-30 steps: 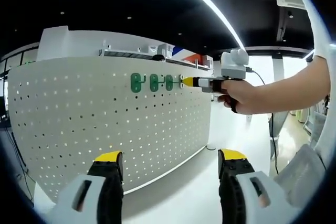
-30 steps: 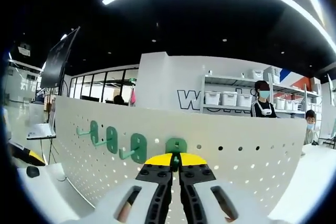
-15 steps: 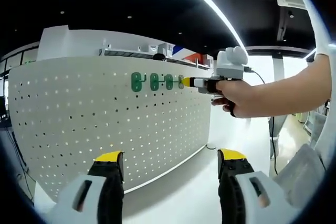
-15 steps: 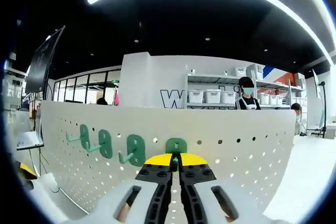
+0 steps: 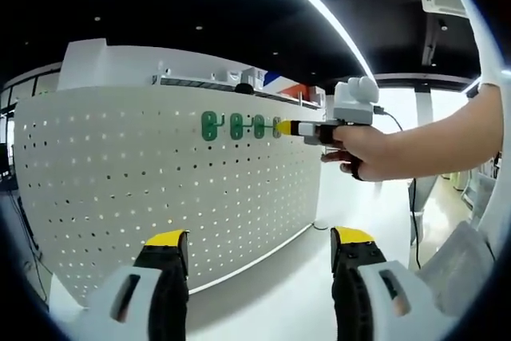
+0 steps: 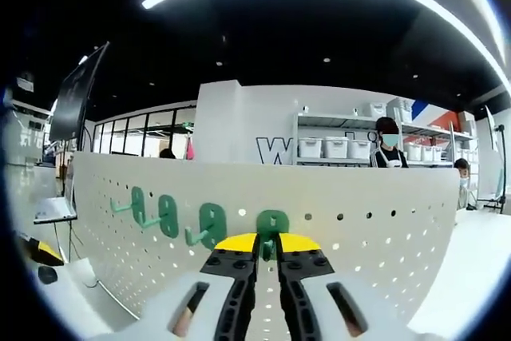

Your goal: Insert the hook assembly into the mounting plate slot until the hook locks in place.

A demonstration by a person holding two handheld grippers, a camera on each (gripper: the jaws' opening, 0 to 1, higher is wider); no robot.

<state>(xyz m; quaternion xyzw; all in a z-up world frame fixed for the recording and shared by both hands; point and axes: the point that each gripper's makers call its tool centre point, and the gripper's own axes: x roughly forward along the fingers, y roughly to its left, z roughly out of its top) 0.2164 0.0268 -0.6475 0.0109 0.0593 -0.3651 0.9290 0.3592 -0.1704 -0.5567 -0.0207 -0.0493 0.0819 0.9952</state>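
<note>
A white perforated mounting plate [image 5: 144,173] [image 6: 383,221] stands upright on the table. Three green hooks [image 5: 236,126] [image 6: 168,215] hang in a row near its top. A fourth green hook [image 6: 272,224] [image 5: 276,126] has its back plate against the board at the right end of that row. My right gripper [image 6: 267,243] [image 5: 285,127] is shut on this hook's stem, with its yellow tips close to the board and a hand [image 5: 363,149] holding it. My left gripper [image 5: 259,237] is open and holds nothing, low in front of the board and well away from the hooks.
The white tabletop [image 5: 279,293] runs along the board's foot, with a cable [image 5: 319,225] lying on it. Behind the board are shelves with white bins [image 6: 335,148] and two people [image 6: 389,145]. A dark monitor [image 6: 76,97] stands at the left.
The right gripper with the fourth hook has stayed at the board, shifting only slightly. The gap between its jaws looks a little wider now. The left gripper has not moved.
</note>
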